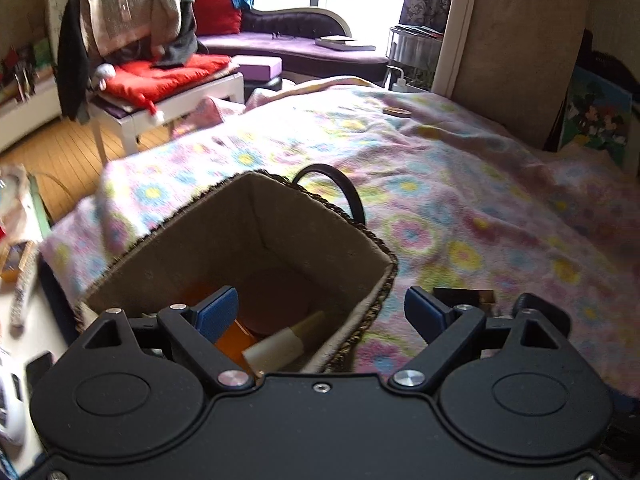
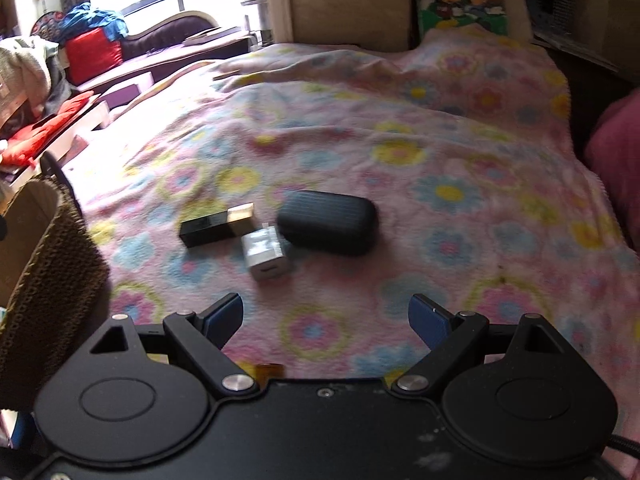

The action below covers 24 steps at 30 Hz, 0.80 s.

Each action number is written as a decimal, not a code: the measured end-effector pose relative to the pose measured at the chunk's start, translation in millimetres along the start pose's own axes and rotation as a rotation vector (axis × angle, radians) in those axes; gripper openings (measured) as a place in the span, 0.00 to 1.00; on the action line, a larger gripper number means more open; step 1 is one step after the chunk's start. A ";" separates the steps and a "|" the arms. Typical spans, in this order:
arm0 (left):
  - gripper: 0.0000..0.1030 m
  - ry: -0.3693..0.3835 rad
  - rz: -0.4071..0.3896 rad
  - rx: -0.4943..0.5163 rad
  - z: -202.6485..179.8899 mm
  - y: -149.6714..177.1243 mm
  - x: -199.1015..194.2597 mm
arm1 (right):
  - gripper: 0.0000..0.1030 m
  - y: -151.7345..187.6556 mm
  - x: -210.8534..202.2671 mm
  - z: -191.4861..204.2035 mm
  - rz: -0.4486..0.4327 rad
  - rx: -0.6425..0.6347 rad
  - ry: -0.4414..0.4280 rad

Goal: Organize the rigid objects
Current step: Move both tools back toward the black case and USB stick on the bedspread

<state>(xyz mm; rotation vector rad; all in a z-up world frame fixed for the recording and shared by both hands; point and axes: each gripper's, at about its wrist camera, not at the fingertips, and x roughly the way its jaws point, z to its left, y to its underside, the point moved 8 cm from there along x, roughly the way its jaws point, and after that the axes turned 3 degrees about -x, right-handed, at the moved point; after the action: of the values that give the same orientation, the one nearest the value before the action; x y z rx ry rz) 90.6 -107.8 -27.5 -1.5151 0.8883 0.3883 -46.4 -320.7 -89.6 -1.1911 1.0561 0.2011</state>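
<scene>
Left gripper (image 1: 322,312) hangs with its blue pads spread wide and nothing between them, directly above the near rim of the woven basket (image 1: 376,300). That basket sits on the flowered blanket (image 1: 460,208); inside it lie an orange item (image 1: 230,346) and a cream tube (image 1: 280,344). A black-and-gold box (image 1: 466,296) peeks out just right of the basket.

From the right wrist, the right gripper (image 2: 326,318) is likewise spread apart and empty, poised over the blanket (image 2: 460,152). Right of the basket (image 2: 48,264) lie the black-and-gold box (image 2: 218,224), a white charger block (image 2: 264,254) just beyond it, and a ribbed black case (image 2: 328,222) touching the charger.
</scene>
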 end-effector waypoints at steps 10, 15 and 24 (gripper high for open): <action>0.84 0.075 0.031 -0.049 -12.3 1.1 0.1 | 0.88 1.5 19.9 -23.5 -0.019 0.061 0.038; 0.84 0.102 0.015 0.028 -32.4 3.3 -3.2 | 0.88 -19.0 32.8 -16.0 -0.074 0.112 0.040; 0.85 0.150 0.001 0.214 -73.9 17.4 -7.9 | 0.89 -44.4 64.7 2.5 -0.107 0.126 0.103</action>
<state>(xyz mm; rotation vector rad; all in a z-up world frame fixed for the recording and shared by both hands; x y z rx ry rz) 53.9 -174.5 -21.5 -1.3583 1.0150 0.1756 17.6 -361.6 -109.2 -1.1500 1.0752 -0.0108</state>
